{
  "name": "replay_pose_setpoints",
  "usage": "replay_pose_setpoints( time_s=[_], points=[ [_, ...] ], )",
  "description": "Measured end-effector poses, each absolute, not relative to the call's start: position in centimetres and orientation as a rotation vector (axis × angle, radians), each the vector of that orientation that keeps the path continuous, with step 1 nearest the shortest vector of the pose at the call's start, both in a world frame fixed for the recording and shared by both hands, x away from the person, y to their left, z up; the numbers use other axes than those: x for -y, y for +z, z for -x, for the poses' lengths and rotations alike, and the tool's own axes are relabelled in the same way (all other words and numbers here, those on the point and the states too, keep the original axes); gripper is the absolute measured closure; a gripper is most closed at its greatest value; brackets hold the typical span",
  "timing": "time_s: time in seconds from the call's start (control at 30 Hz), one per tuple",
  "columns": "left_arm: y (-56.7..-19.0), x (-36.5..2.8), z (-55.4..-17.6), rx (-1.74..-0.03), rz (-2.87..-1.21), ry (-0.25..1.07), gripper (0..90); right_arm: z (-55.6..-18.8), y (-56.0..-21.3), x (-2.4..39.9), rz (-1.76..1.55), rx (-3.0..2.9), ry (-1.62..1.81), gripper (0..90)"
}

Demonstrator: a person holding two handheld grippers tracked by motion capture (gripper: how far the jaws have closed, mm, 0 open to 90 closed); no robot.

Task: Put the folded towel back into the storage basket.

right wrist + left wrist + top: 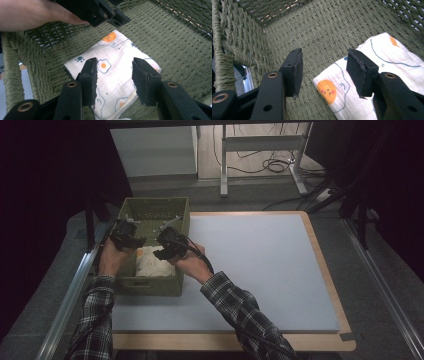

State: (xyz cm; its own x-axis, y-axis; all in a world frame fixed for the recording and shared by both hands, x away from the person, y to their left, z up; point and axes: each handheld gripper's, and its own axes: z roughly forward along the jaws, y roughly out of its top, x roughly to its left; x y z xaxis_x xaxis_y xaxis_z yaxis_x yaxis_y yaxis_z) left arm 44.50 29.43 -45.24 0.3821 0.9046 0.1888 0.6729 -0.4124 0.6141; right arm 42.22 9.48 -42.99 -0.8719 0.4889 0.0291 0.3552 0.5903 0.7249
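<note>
High view: green woven basket [131, 210] sits at the left edge of the grey mat [260, 265]. Both hands are inside it, left gripper [131, 239] and right gripper [162, 251] over the near half. The folded cloth [150, 262] lies flat on the basket floor between and just below them.

Left gripper view: left gripper [324, 71] has its jaws spread, nothing between the pads, bare weave behind the gap. The cloth [362, 65] lies to the right, its corner with the orange face print passing under the right pad; I can't tell whether it touches.

Right gripper view: right gripper [114, 80] also has its jaws apart, hovering over the middle of the cloth [112, 70], pads not pinching it. The left gripper [100, 11] and its hand show at the far corner.

Handling, my read: thin printed cotton, folded into several layers. Light, soft, zero stiffness, not fragile, not slippery against rubber pads. It'll droop and unfold if lifted from one point. Best grip is a folded edge or corner, pinching all layers together, one gripper per corner so the fold holds. Coming down on the flat middle risks grabbing only the top layer or snagging the weave.
</note>
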Motion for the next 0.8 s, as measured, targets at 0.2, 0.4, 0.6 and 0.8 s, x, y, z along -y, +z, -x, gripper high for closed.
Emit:
replay_pose_setpoints(
  time_s=[0.2,0.4,0.6,0.8],
  points=[
    [-45.1,-29.3,-44.1,-1.369,-2.147,0.677,37.5,-42.0,-43.0,-8.7,-0.681,-2.631,1.179,43.7],
    [-44.6,-29.0,-43.6,-1.364,-2.093,0.645,28.4,-41.9,-42.8,-7.4,-0.669,-2.615,1.206,34.8],
    [-44.0,-28.4,-43.1,-1.341,-2.05,0.608,20.8,-41.9,-42.4,-5.9,-0.674,-2.604,1.232,28.0],
    [-44.0,-28.0,-42.8,-1.328,-2.02,0.57,16.1,-41.8,-42.3,-4.3,-0.688,-2.597,1.238,22.7]
  ],
)
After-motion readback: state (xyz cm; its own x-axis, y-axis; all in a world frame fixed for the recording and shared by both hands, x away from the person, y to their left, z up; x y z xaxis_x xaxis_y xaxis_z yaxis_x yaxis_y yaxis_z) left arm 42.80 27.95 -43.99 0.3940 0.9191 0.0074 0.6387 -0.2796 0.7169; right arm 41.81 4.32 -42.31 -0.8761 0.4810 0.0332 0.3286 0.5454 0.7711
